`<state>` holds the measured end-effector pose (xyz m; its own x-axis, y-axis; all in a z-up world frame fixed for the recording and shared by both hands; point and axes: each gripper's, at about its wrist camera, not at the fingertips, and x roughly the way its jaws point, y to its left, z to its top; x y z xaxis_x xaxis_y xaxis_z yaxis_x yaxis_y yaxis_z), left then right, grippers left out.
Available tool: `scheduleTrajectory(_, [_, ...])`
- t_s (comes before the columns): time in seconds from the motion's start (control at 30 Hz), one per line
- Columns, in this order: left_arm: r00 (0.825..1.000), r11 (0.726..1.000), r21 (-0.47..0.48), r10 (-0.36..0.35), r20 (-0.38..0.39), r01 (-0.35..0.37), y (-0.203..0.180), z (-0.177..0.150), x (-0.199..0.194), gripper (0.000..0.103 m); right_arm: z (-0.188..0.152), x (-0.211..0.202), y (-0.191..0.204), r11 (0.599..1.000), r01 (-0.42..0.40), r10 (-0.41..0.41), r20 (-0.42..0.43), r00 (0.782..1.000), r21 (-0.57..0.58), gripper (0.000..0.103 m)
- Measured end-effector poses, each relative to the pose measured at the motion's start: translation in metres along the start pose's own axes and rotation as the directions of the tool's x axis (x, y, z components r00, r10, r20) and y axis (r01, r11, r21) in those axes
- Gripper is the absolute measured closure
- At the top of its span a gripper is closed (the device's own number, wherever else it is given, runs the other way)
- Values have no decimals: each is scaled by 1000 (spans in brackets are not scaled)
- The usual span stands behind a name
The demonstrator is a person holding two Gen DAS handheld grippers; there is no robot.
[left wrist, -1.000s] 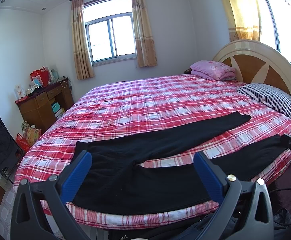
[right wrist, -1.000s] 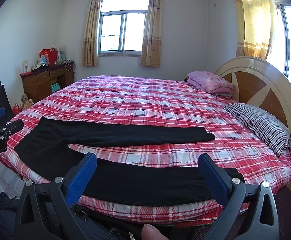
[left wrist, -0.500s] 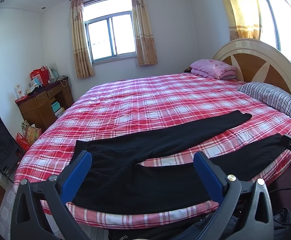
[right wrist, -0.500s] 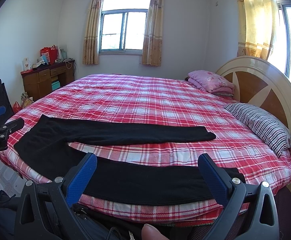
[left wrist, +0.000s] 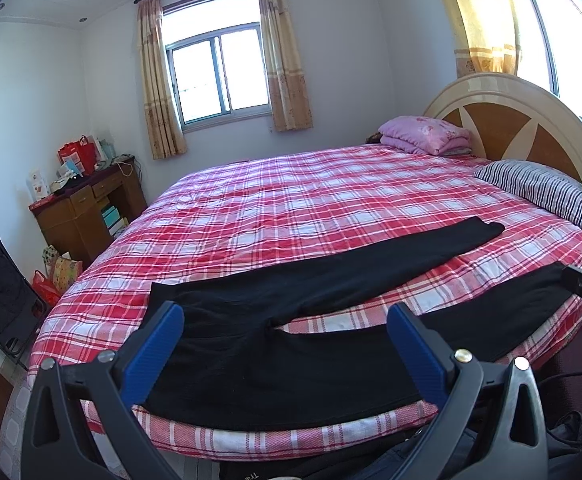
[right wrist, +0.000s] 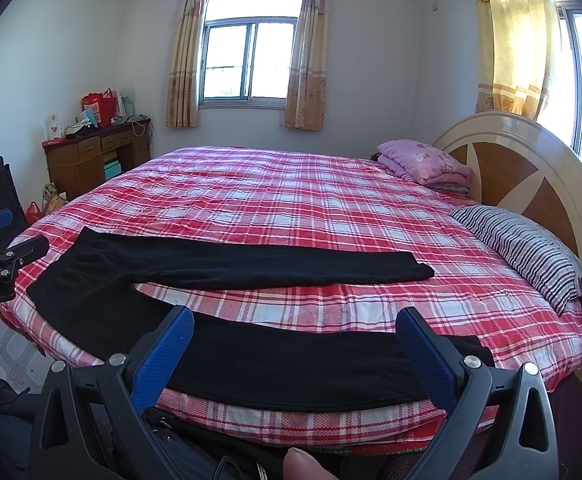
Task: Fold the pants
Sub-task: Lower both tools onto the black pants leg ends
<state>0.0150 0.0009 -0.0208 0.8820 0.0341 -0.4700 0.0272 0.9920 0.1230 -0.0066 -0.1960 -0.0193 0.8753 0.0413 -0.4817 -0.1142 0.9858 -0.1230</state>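
Left wrist view: the left tool, fingers spread apart and empty, hovered above the waist end of black pants spread flat along the near edge of a plaid bed, legs running right.

Right wrist view: the right tool, also apart and empty, hung over the near leg's cuff end, making it the likelier hand for the cuffs.
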Motion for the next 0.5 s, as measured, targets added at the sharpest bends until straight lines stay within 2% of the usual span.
scheduleTrajectory(0.2, [999, 1000, 5, 5, -45, -5, 3, -9, 25, 0, -4, 19, -8, 1000, -11, 11, -16, 1000, 15, 1])
scheduleTrajectory(0.33, [993, 1000, 6, 6, -114, -5, 14, -17, 60, 0, -11, 58, -21, 1000, 0, 1, -85, 996, 22, 1])
scheduleTrajectory(0.43, [984, 997, 8, 74, -161, -73, 42, -16, 100, 0, -12, 94, -38, 999, 37, -33, -134, 990, 25, 1])
scheduleTrajectory(0.5, [976, 991, 1, 129, -177, -131, 66, -12, 124, 0, -9, 114, -51, 998, 36, -29, -162, 986, 41, 1])
